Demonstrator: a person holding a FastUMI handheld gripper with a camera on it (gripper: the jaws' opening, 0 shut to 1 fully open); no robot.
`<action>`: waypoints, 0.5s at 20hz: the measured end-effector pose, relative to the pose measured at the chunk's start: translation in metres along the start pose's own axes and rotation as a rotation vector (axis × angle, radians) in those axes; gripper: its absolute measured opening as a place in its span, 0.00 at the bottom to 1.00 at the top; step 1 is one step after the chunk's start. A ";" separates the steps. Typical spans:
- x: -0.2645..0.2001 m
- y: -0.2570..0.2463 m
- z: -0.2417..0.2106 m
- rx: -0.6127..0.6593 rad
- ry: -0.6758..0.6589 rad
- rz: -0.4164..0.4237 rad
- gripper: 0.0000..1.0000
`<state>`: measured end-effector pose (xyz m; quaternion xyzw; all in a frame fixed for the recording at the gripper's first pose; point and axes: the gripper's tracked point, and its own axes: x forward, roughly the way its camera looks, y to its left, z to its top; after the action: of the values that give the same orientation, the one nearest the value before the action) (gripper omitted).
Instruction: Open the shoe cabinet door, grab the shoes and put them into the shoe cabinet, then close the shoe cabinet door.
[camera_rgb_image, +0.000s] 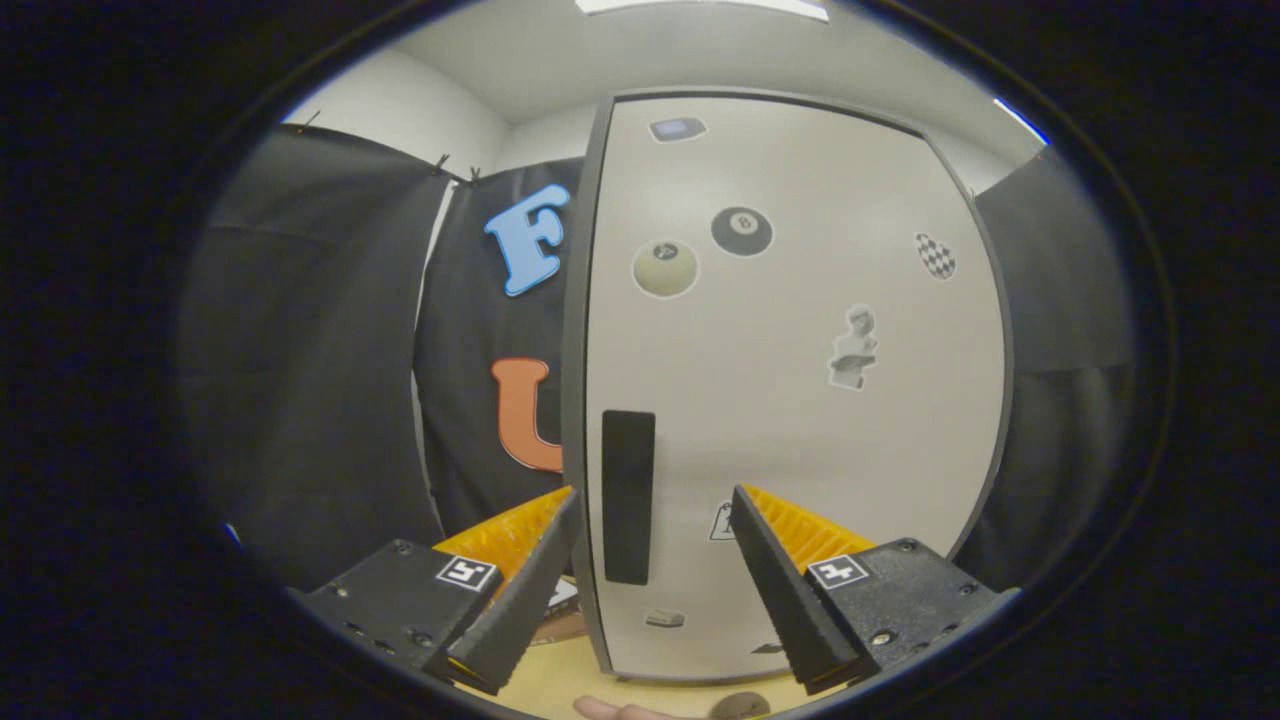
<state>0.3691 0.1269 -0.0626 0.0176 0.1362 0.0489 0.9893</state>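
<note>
The shoe cabinet's pale door (800, 400) stands shut just ahead of me, covered with several stickers. Its dark vertical handle (628, 497) sits near the door's left edge. My gripper (655, 492) is open, and the handle lies in the gap between the two fingertips, a little beyond them. The left finger (530, 560) reaches past the door's left edge; the right finger (780, 560) is in front of the door panel. Neither finger touches the handle.
Black cloth walls hang to the left and right of the cabinet. A wooden surface (560, 680) lies below the fingers at the foot of the cabinet, and a fingertip of a person's hand (610, 710) shows on it, beside a small dark round thing (742, 706).
</note>
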 end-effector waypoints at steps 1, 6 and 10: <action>0.006 0.003 0.000 0.004 -0.008 0.015 0.98; 0.040 0.006 -0.027 0.053 0.039 0.003 0.92; 0.045 0.011 -0.027 0.039 -0.022 0.006 0.55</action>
<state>0.4036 0.1434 -0.1003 0.0379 0.1264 0.0492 0.9900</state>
